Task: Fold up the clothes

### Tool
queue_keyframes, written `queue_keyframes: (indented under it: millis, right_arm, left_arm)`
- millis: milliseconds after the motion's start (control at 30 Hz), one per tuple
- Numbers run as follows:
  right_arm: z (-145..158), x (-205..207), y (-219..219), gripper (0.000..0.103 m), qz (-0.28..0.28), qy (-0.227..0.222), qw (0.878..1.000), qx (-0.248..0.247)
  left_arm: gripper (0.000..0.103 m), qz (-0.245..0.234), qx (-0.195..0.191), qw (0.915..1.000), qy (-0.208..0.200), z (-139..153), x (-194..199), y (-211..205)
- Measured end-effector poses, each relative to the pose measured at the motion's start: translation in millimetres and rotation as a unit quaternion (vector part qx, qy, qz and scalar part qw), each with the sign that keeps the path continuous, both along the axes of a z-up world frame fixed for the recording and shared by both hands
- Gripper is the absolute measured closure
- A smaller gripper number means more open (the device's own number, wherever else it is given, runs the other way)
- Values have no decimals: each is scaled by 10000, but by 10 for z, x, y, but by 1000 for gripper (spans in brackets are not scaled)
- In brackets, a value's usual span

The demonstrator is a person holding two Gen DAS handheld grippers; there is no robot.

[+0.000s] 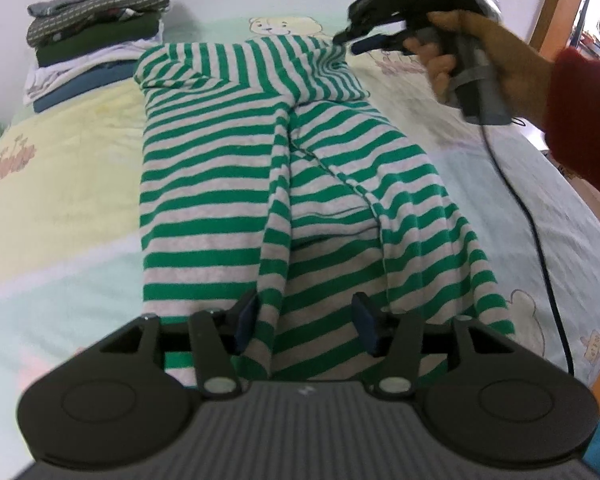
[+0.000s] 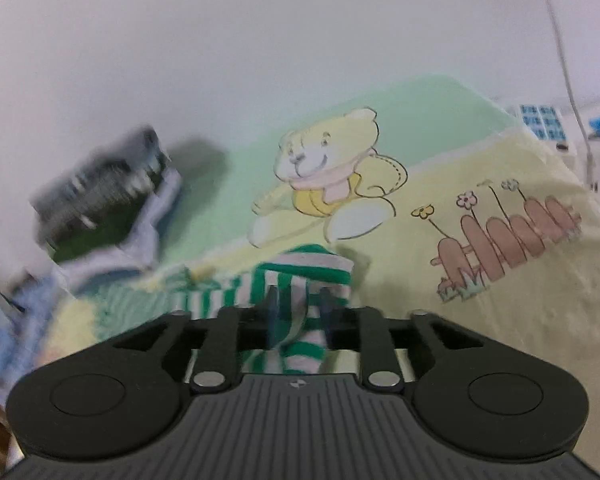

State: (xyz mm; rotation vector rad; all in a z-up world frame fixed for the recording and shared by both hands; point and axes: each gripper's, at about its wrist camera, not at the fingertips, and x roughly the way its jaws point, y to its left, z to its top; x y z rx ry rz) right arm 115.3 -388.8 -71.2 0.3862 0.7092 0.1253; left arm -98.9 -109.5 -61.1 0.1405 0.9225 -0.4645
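A green-and-grey striped garment lies lengthwise on the bed, with a raised crease down its middle. My left gripper sits low over the garment's near end, open, its left finger against the crease. At the far right corner a hand in a red sleeve holds my right gripper. The cloth there is bunched and drawn up toward its tips. In the blurred right wrist view, striped cloth runs between the narrow-set fingers of the right gripper.
A stack of folded clothes sits at the bed's far left corner against the white wall, blurred in the right wrist view. The cartoon-bear sheet covers the bed. A black cable trails along the right side.
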Motion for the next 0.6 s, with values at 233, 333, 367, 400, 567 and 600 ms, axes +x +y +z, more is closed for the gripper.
queue_keyframes:
  millis: [233,333,367,400,567,600]
  right_arm:
    - [-22,-423,190,65,695,228,9967,-346]
    - [-38,-520,275,97,737,136,9956,-561]
    - [0,-564,264,100,693,43,9962,-535]
    - [39,-609,252,100,649,-50,9966,-510]
    - [48,-647,58,101,309,63,9976,-619]
    - [6,-639,52,101,312,176,9975,-609]
  left_arm:
    - [49,111,-42,9999,40,9,34,65]
    - [47,41,45,10000,27,11,44,27]
    - [47,22,68,10000,12,12,40,18]
    - [47,5,91,10000,-2,12,35,10]
    - [45,55,-14,10000,69,8,0,21]
    - [45,49,-7,10000,73,9,-9,15]
